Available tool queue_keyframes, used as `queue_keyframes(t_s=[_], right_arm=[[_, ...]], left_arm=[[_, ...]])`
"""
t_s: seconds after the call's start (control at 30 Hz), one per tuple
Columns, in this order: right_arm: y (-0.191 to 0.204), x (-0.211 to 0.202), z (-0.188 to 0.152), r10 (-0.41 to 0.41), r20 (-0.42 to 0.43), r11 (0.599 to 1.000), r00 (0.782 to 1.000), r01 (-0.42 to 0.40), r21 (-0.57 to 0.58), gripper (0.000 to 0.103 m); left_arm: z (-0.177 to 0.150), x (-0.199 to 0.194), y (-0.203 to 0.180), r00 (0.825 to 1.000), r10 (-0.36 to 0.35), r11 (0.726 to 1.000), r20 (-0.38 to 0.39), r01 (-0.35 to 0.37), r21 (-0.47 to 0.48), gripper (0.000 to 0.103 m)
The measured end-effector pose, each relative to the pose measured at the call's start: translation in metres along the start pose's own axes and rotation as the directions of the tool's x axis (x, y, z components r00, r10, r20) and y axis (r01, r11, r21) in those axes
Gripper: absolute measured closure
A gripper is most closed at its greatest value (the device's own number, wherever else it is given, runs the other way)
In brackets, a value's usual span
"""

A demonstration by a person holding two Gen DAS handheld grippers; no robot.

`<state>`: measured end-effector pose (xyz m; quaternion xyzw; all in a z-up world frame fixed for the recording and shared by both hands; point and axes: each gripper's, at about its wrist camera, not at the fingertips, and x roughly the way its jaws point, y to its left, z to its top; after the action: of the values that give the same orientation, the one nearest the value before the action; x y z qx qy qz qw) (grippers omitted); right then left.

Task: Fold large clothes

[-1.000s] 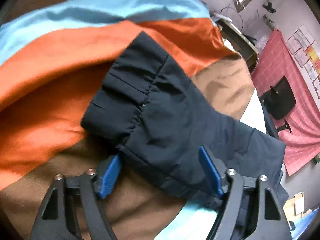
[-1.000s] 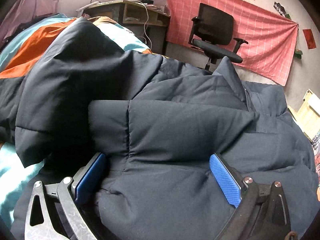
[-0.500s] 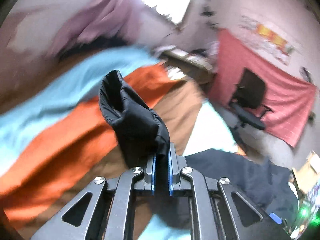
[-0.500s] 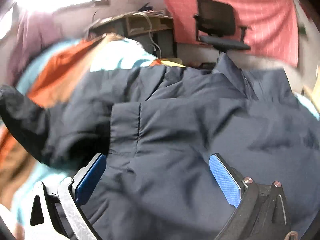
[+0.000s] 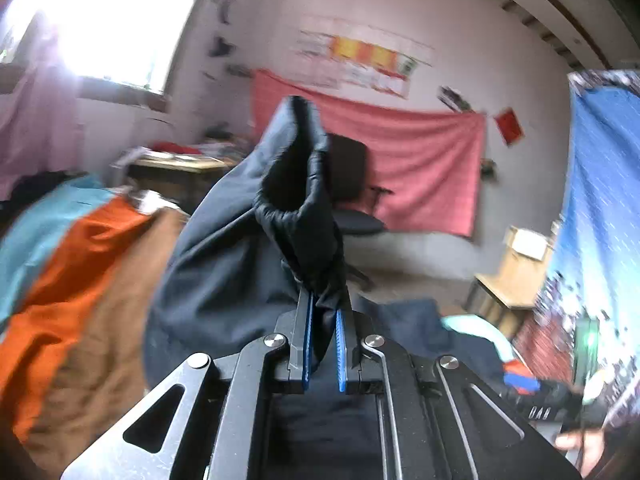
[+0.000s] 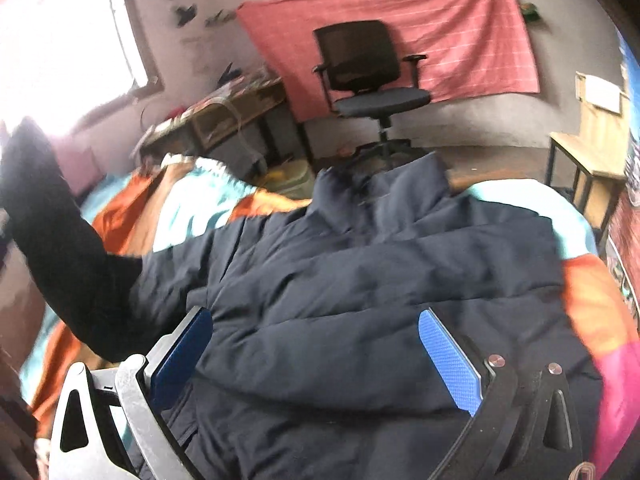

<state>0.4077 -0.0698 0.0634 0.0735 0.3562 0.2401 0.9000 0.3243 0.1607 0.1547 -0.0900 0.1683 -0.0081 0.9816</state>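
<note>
A dark navy padded jacket (image 6: 360, 288) lies spread on a bed with a striped cover (image 6: 592, 300). My left gripper (image 5: 323, 312) is shut on the jacket's sleeve cuff (image 5: 296, 184), which stands up above the blue pads, lifted off the bed. In the right wrist view that raised sleeve (image 6: 60, 240) hangs at the left. My right gripper (image 6: 316, 344) is open, its blue pads wide apart just above the jacket's body, with nothing pressed between them.
A black office chair (image 6: 368, 76) stands before a red cloth on the wall (image 6: 440, 20). A cluttered desk (image 6: 224, 116) sits by the bright window; a small wooden table (image 6: 592, 152) is at the right. A hand (image 5: 576, 444) shows at the lower right.
My left gripper closed on the sleeve cuff and lifted it up off the bed while rolling. My right gripper rose above the jacket and stayed open.
</note>
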Motion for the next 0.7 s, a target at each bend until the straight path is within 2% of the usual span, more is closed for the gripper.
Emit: queue_keyframes(t_s=[0.17, 0.37, 0.57, 0.7], right_arm=[[-0.05, -0.033, 0.013, 0.018, 0.04, 0.994, 0.999, -0.022, 0.108, 0.0], [-0.099, -0.046, 0.006, -0.012, 0.029, 0.983, 0.999, 0.007, 0.183, 0.0], [-0.142, -0.044, -0.016, -0.013, -0.005, 0.955, 1.0, 0.014, 0.297, 0.0], [-0.154, -0.039, -0.028, -0.015, -0.032, 0.947, 0.999, 0.024, 0.321, 0.0]], left_arm=[[-0.021, 0.039, -0.065, 0.993, -0.085, 0.994, -0.085, 0.091, 0.063, 0.097], [-0.065, 0.077, -0.117, 0.969, -0.143, 0.984, -0.203, 0.161, 0.076, 0.097], [-0.112, 0.101, -0.158, 0.926, -0.182, 0.963, -0.331, 0.236, 0.133, 0.097], [-0.141, 0.114, -0.169, 0.883, -0.2, 0.95, -0.425, 0.281, 0.135, 0.097]])
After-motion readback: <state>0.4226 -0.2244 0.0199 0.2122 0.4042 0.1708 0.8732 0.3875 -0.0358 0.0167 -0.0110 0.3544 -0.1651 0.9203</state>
